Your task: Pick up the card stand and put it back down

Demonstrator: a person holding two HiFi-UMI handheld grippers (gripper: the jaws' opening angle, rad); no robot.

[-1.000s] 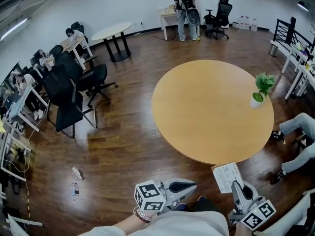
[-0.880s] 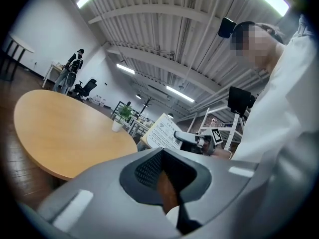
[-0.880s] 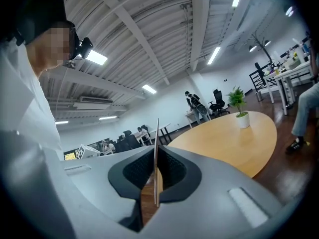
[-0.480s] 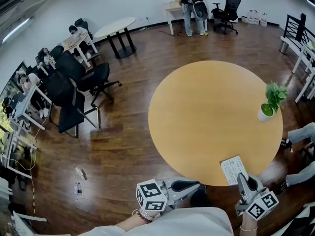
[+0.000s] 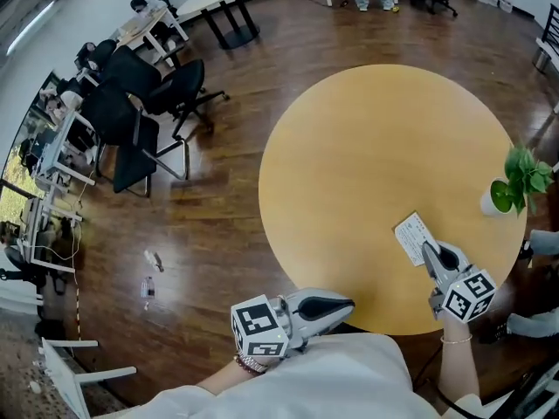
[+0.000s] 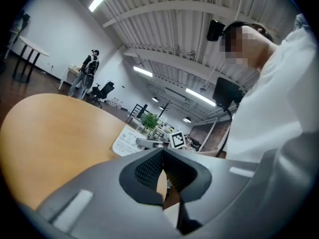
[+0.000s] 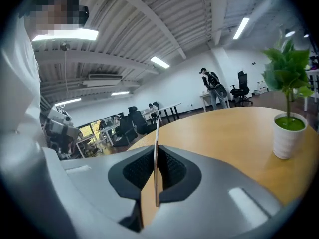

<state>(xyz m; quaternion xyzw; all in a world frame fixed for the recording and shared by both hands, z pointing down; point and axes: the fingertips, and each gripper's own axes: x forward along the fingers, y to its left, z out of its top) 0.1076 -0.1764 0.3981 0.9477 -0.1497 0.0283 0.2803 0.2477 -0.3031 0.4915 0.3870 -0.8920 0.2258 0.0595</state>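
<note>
— At the near right rim of the round bench [image 5: 367, 147], what does the right claw [image 5: 430, 250] hold?
— The card stand [image 5: 412, 236]. In the right gripper view the stand [image 7: 156, 148] appears edge-on, as a thin upright sheet. Both pads are pressed flat against it, so the right claw [image 7: 156, 156] is closed as far as the sheet allows.
— Position of the stand?
— Over the bench top, inside the rim, with its printed face upward toward the head camera. The potted plant [image 5: 505, 190] is near it, to the right. No view confirms whether the stand's base touches the bench.
— State of the left claw [image 5: 349, 304]?
— Jaws together, tips meeting, with nothing between them [image 6: 163, 152]. It is held off the bench's near edge, close to the person's body and well apart from the stand.
</note>
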